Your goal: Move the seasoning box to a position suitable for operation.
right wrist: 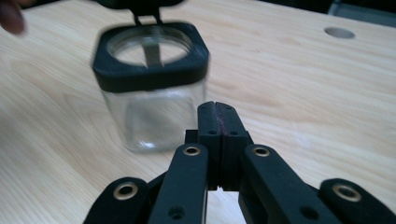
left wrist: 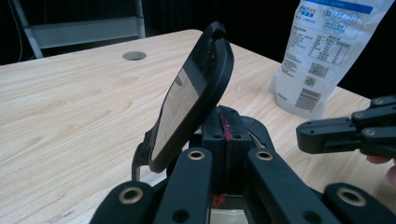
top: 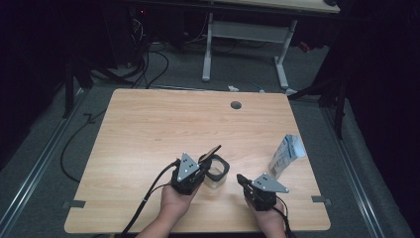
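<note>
A clear square jar (top: 217, 174) (right wrist: 152, 112) with a black rim stands on the wooden table (top: 148, 129), near its front middle. Its hinged black lid (top: 211, 151) (left wrist: 196, 98) is tilted up and open. My left gripper (top: 203, 166) (left wrist: 224, 122) is shut, with nothing between its jaws. Its tips sit right at the jar's rim under the raised lid. My right gripper (top: 240, 178) (right wrist: 217, 111) is also shut and empty, just to the right of the jar and pointing at its side. From the left gripper view the right gripper (left wrist: 348, 135) shows at the right edge.
A white and blue bag (top: 287, 154) (left wrist: 322, 51) stands upright near the table's right edge. A round cable hole (top: 236, 105) (left wrist: 134, 55) (right wrist: 339, 32) is at the table's far middle. A white desk frame (top: 245, 44) stands on the floor beyond the table.
</note>
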Action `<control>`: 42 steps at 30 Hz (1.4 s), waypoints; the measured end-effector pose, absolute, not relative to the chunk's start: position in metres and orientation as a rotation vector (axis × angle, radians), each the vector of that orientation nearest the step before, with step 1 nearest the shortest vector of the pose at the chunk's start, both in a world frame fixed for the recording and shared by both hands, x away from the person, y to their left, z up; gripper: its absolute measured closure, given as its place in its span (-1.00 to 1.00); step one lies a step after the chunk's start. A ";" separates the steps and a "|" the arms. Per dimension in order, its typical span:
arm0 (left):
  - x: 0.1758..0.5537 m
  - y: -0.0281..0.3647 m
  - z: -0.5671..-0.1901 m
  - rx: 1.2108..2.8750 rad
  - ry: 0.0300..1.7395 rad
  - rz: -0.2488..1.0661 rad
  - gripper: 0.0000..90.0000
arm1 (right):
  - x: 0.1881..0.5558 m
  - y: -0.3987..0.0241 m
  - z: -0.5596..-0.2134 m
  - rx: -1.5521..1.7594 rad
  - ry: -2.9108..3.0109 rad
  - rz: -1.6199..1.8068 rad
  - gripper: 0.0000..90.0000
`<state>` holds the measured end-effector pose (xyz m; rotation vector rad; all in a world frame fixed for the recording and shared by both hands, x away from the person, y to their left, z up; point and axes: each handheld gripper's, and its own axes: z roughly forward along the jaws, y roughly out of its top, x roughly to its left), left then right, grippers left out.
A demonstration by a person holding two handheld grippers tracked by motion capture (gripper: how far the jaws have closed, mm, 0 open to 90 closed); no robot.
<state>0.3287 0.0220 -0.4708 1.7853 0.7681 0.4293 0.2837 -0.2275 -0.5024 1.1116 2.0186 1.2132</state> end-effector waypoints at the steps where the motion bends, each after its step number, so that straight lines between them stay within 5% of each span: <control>1: 0.329 0.022 -0.471 1.793 0.768 0.427 1.00 | 0.284 -0.225 -0.500 1.106 2.014 1.228 1.00; 14: 0.332 0.022 -0.471 1.785 0.779 0.426 1.00 | 0.307 -0.187 -0.481 1.034 2.034 1.299 1.00; 42: 0.356 0.034 -0.472 1.750 0.859 0.457 1.00 | 0.307 -0.186 -0.486 0.999 2.059 1.286 1.00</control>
